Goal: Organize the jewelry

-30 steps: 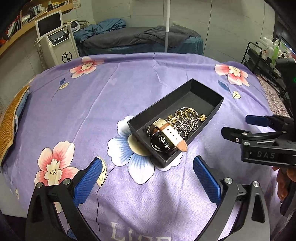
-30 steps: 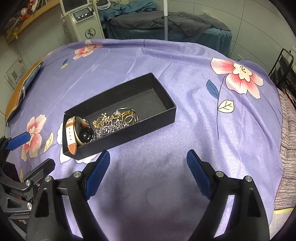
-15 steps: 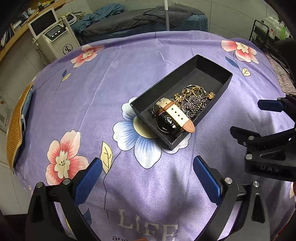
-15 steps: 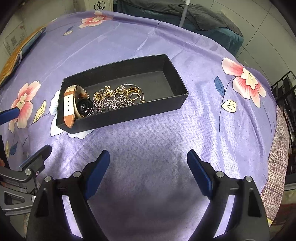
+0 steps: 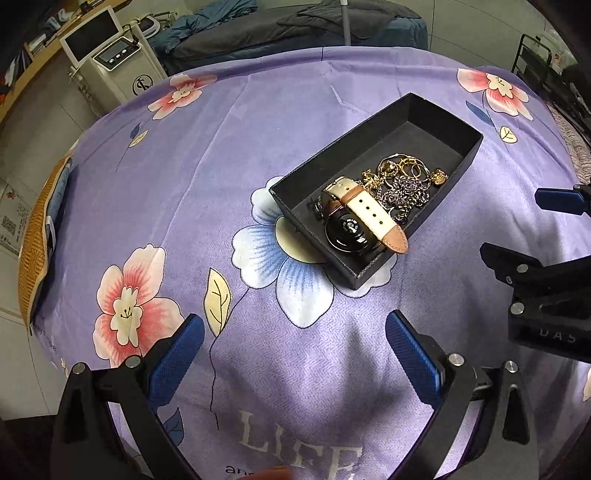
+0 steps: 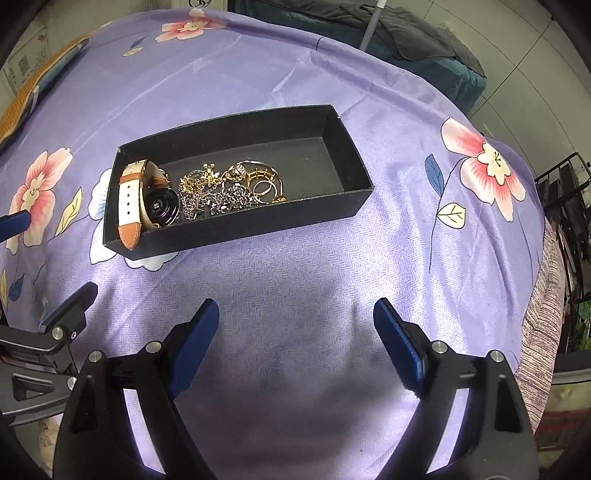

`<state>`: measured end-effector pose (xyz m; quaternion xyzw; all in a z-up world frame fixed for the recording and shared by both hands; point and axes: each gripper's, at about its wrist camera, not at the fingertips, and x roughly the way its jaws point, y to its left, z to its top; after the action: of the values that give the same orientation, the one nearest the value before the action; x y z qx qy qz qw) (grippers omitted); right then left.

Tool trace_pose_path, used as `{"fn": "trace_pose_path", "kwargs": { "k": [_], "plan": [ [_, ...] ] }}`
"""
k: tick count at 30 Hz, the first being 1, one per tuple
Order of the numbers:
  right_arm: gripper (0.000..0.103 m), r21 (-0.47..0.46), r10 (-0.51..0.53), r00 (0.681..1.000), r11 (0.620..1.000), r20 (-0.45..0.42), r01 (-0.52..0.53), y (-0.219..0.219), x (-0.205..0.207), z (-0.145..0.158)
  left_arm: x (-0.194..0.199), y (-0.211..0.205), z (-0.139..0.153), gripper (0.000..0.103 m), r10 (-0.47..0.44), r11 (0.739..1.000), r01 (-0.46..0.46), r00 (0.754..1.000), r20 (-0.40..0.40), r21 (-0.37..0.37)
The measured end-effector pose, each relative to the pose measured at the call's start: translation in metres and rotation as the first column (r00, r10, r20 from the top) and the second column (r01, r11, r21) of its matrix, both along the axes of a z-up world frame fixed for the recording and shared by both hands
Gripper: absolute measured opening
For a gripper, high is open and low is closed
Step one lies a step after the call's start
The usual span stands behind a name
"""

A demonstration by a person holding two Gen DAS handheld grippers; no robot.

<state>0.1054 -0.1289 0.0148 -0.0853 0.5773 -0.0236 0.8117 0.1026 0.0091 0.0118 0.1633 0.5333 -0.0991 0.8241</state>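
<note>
A black open box [image 5: 439, 110] [image 6: 354, 206] lies on the purple flowered cloth. Inside it are a watch [image 5: 354, 221] [image 6: 147, 195] with a cream and tan strap, silver chains [image 5: 406, 192] [image 6: 218, 199] and gold rings [image 5: 402, 164] [image 6: 262, 181], piled at one end. The strap's tan tip hangs over the box wall. My left gripper [image 5: 293, 343] is open and empty, above the cloth short of the box. My right gripper [image 6: 295, 332] is open and empty, also short of the box; it shows at the right of the left wrist view [image 5: 535, 229].
The purple cloth [image 5: 184, 166] covers a round-looking table. A white machine with a screen [image 5: 107, 62] and a bed with dark bedding [image 5: 295, 26] stand behind. A black wire rack [image 6: 569, 206] stands at the right. A woven orange item [image 5: 35, 236] lies at the left edge.
Both grippers have risen and drawn back from the box, so it looks smaller and is seen more from above. The box and jewelry have not moved.
</note>
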Motion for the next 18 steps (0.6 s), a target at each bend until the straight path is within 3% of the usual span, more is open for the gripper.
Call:
{"fn": "trace_pose_path", "kwargs": {
  "k": [18],
  "plan": [
    [0.085,-0.026,0.015,1.0,1.0,-0.012,-0.015,0.0014,-0.0014,-0.0062,-0.001,-0.0018,-0.0006,0.097,-0.005,1.0,0.005,1.0,0.0,0.003]
  ]
}}
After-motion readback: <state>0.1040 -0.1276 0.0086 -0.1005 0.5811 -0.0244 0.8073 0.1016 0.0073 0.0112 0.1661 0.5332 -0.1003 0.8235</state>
